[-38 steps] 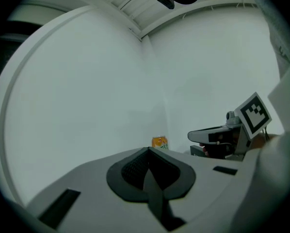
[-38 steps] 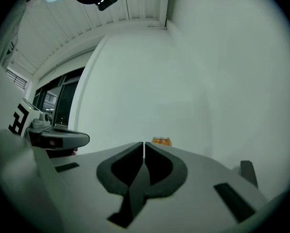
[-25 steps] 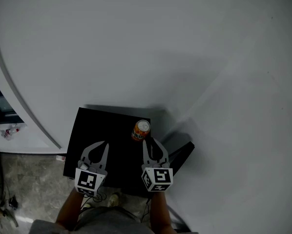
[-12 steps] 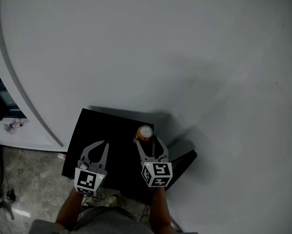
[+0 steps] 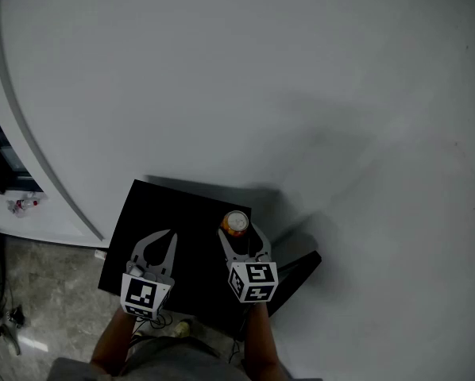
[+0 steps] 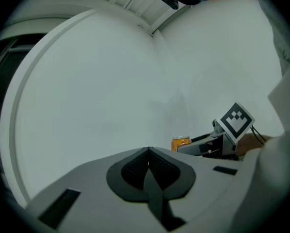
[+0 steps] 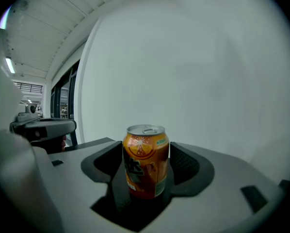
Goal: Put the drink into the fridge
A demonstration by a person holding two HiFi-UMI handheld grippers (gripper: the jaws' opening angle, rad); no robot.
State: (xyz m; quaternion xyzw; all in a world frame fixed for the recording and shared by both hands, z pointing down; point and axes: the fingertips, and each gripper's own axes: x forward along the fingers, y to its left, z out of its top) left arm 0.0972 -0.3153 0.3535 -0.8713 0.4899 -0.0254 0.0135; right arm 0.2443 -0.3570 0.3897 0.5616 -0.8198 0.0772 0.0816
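Note:
An orange drink can (image 5: 236, 221) stands upright on a small black table (image 5: 154, 213), near its far right corner. My right gripper (image 5: 239, 234) is level with the can, one finger on each side. In the right gripper view the can (image 7: 146, 166) fills the gap between the pads (image 7: 186, 163). These jaws have just been opening and stand wide, and I see no squeeze on the can. My left gripper (image 5: 171, 235) hovers over the table's left half, shut and empty. From the left gripper view, the can (image 6: 180, 142) and the right gripper show at the right.
A broad white surface (image 5: 285, 94) rises behind the table and fills most of the head view. Speckled floor (image 5: 47, 308) lies at the lower left. A black part (image 5: 297, 262) sticks out right of the table. The person's forearms come in from the bottom edge.
My right gripper has moved forward and a little down from behind the can, and its jaws now straddle the can. The left gripper has stayed put.

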